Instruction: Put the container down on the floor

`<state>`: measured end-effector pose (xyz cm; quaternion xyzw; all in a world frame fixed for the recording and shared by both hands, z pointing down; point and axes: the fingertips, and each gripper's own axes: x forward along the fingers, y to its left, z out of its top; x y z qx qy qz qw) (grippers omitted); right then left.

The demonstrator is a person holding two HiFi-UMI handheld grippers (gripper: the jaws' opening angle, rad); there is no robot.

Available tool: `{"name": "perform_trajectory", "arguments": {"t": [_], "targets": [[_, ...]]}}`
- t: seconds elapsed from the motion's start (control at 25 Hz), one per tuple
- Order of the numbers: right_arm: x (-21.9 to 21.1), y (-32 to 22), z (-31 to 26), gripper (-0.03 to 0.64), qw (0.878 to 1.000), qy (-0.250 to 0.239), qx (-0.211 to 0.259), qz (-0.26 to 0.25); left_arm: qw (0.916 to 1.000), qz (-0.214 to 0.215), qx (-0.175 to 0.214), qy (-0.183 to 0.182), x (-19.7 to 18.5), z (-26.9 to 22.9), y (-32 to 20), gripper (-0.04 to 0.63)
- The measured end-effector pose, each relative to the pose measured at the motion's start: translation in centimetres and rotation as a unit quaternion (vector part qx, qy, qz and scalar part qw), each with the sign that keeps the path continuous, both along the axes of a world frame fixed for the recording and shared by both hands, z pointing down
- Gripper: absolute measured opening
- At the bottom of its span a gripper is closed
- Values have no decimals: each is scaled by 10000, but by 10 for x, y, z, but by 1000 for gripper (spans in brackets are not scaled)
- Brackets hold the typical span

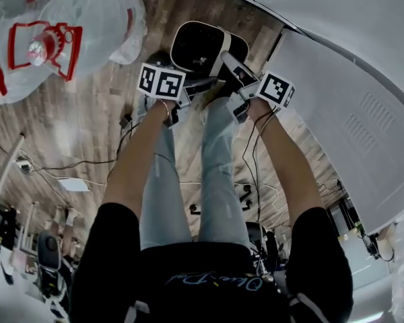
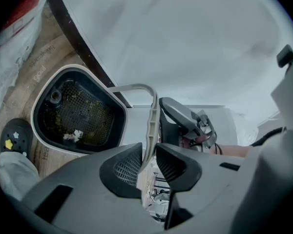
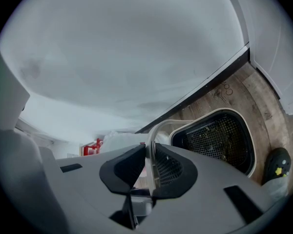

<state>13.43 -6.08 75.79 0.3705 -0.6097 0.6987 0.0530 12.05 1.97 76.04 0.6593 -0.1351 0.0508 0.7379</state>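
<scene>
The container is a black tub with a white rim and a mesh insert, low over the wooden floor by the person's feet. Its pale band handle arches across the top. My left gripper is shut on that handle, which runs up between its pads. My right gripper is shut on the same handle from the other side. The tub's mesh inside holds dark residue and a white scrap. The tub also shows in the right gripper view. Whether its bottom touches the floor is hidden.
Large water bottles in clear bags lie on the floor at the upper left. A white wall panel runs along the right, close to the tub. A black shoe stands beside the tub. Cables trail across the boards.
</scene>
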Motion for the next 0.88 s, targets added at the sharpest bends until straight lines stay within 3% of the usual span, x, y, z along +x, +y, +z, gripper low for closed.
{"name": "perform_trajectory", "arguments": {"t": [0.88], "targets": [[2,5,17,52,9986,483,-123,-174,9997,72,27,-228,-3,19,7,83]]}}
